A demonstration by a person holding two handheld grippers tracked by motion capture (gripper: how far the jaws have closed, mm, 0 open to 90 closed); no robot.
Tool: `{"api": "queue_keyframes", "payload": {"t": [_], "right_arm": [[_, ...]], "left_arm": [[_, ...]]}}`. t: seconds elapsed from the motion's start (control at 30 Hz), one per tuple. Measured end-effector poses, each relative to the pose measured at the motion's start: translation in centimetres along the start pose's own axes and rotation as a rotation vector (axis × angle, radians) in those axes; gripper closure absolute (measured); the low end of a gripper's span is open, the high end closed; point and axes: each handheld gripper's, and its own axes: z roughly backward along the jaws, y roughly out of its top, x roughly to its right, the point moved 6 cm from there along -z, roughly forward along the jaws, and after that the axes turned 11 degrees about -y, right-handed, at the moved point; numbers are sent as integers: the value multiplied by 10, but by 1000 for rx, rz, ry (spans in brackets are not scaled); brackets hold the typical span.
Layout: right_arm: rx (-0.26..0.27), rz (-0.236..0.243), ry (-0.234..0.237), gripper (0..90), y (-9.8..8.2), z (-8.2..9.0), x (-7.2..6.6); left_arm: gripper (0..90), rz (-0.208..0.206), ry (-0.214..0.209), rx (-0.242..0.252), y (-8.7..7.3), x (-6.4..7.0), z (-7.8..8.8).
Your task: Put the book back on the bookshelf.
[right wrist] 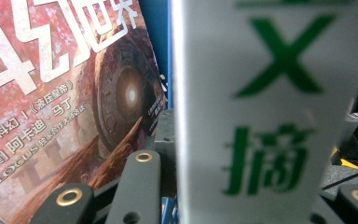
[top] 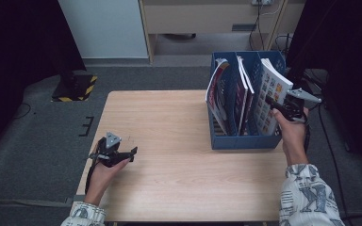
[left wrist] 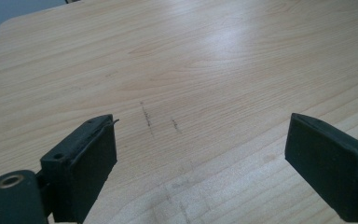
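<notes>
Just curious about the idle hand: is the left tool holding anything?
No, in the left gripper view the left tool has its jaws wide apart over the bare wooden table, nothing between them.

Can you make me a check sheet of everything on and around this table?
Surface: bare wooden table, faint scuff marks.
Job's things: blue magazine rack at the right edge with magazines; the white magazine is rightmost.
Clutter: nothing seen.
Grippers: left gripper open over bare wood; right gripper shut on the white magazine.
Cables: black cables on the floor at right.
Surroundings: grey carpet, black-and-yellow striped base, wooden cabinet.
</notes>
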Motion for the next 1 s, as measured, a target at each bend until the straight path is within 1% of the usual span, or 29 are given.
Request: {"api": "queue_keyframes", "payload": {"t": [0.3, 0.33, 0.53, 0.6, 0.7, 0.87, 1.0], "right_arm": [[8, 1, 8, 721, 3, 1, -1], [2, 11, 7, 720, 3, 2, -1], [-4, 13, 5, 719, 2, 2, -2], [6, 12, 5, 718, 4, 3, -2], [7, 14, 5, 718, 4, 4, -2], [29, 5, 6, 717, 8, 6, -2], [26, 10, 12, 723, 9, 6, -3]], "left_arm": [[86, 1, -1, 1, 0, 0, 0], [86, 1, 0, 1, 0, 0, 0], [86, 0, -1, 1, 0, 0, 0], [86, 0, -1, 2, 1, 0, 0], [86, -2, -1, -3, 0, 1, 0], [86, -3, -1, -1, 1, 1, 0], [86, -5, -3, -2, 1, 1, 0]]}}
